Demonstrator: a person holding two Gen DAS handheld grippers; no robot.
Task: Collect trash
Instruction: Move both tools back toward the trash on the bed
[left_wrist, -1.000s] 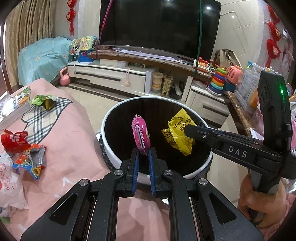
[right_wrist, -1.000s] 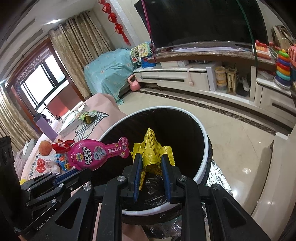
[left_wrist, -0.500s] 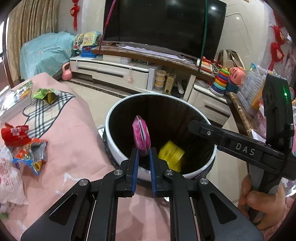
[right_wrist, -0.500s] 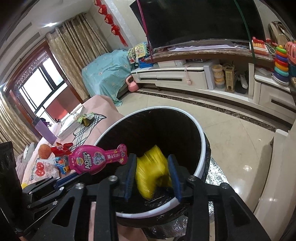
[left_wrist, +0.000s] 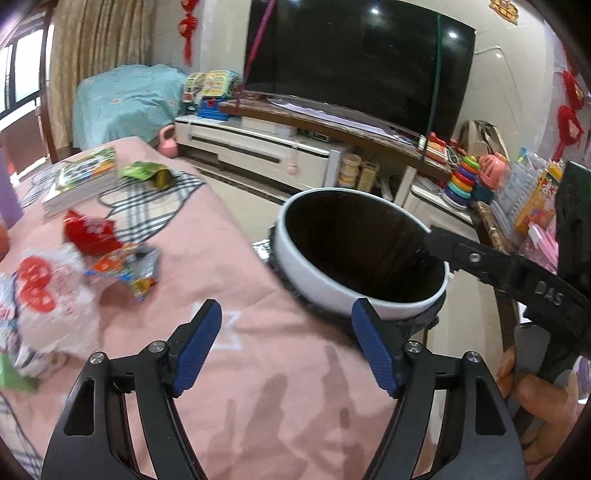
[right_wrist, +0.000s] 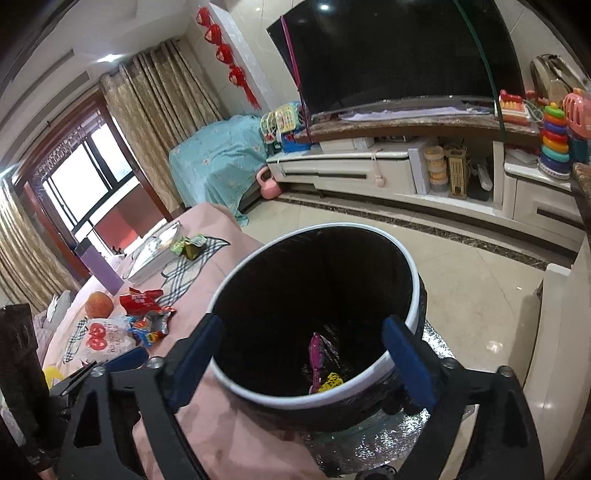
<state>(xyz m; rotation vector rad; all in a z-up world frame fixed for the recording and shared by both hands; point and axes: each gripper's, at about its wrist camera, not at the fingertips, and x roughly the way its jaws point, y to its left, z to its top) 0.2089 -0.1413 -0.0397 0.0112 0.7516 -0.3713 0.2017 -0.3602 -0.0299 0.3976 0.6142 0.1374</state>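
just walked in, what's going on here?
A person with a gripper in each hand is clearing wrappers off a pink-covered table into a black-lined trash bin. Both the left gripper and the right gripper are opening with nothing between their jaws. A pink wrapper and a yellow wrapper lie at the bottom of the bin. More trash waits on the table: a red wrapper, a colourful foil wrapper, a white plastic bag and a green wrapper.

We see a bin (right_wrist: 413, 295) with a smooth white plastic rim and a glossy black liner, standing on crinkled silver foil (right_wrist: 373, 443). The pink tablecloth (left_wrist: 258, 369) looks soft and matt. The wrappers (left_wrist: 122, 266) are shiny, crumpled film; the floor tiles (right_wrist: 480, 280) are polished.
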